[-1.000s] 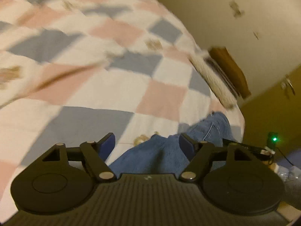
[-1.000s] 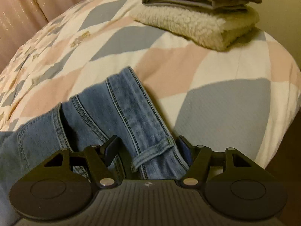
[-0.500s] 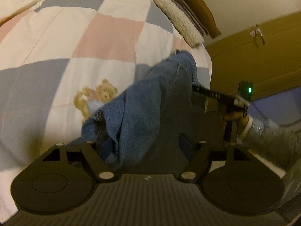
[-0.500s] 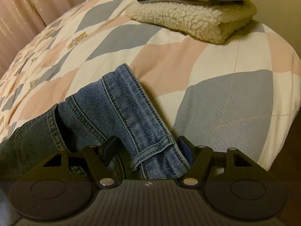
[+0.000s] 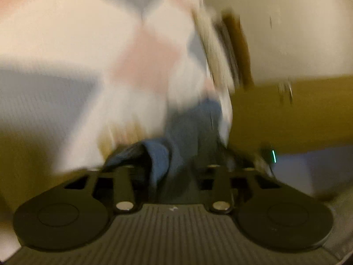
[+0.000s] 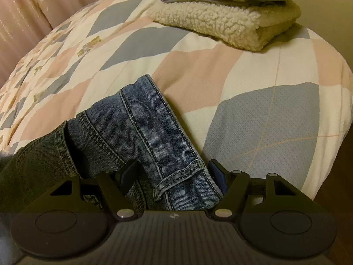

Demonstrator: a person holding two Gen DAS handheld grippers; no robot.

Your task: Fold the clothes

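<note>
Blue jeans [image 6: 141, 123] lie bunched on the checked quilt [image 6: 264, 121] near the bed's front edge. My right gripper [image 6: 173, 172] is shut on the thick waistband, and a belt loop sits between the pads. The left wrist view is smeared by motion. There a fold of the jeans [image 5: 189, 128] runs from the bed edge down between the fingers of my left gripper [image 5: 169, 170], which is shut on it. Denim hides the left pads. Low at the right of that view, a green light [image 5: 273, 155] marks the other gripper.
A pile of folded clothes [image 6: 220, 22], fleece at the bottom, sits on the far corner of the bed. A pink curtain [image 6: 22, 22] hangs behind the bed. In the left wrist view a yellow-brown cupboard door [image 5: 286, 114] stands past the bed edge, with a pale wall above it.
My left gripper lifted its end of the jeans off the quilt and is now swinging fast, which blurs its view. The right gripper has barely moved and holds the same spot on the waistband.
</note>
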